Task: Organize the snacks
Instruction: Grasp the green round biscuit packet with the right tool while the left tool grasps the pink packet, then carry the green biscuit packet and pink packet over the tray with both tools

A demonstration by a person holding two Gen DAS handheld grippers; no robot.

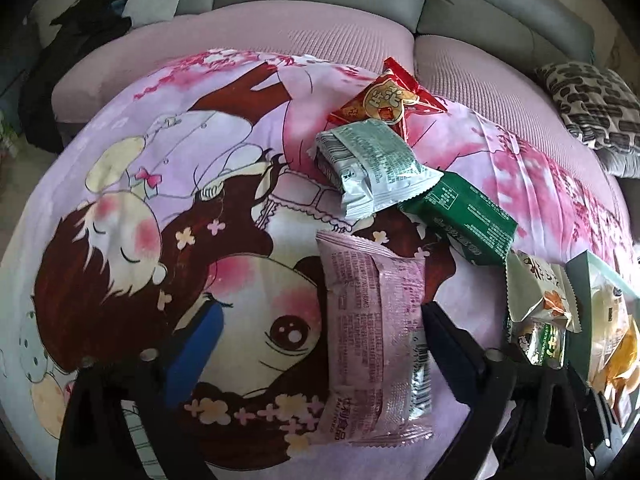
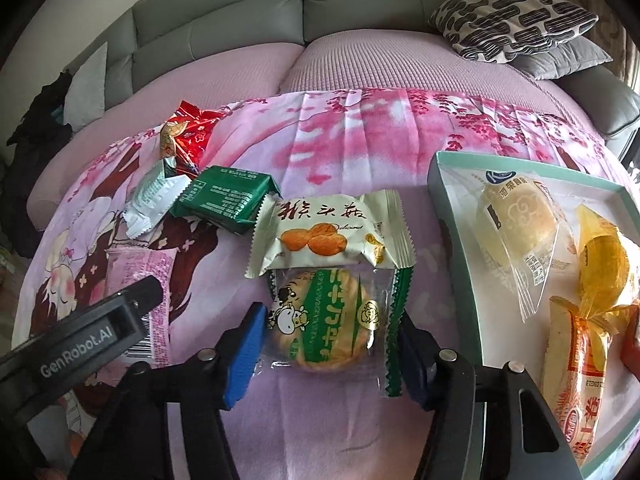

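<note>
right gripper (image 2: 328, 344) pinching the cookie pack (image 2: 332, 328); tray (image 2: 452, 216) waits at 2 o'clock. left gripper (image 1: 316, 344) spread over the pink pack (image 1: 372, 344).

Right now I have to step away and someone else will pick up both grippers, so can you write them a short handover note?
Right gripper: straddles the clear cow-print biscuit pack, fingers at its edges; firm grip unclear.
Left gripper: open over the pink packet, not gripping.
Done: the tray holds a pale bun pack, a yellow-wrapped sweet and an orange-and-white pack.
Left on the printed cloth: cow-print pack, cream biscuit pack, dark green packet, silver-green packet, red packet, pink packet.
</note>
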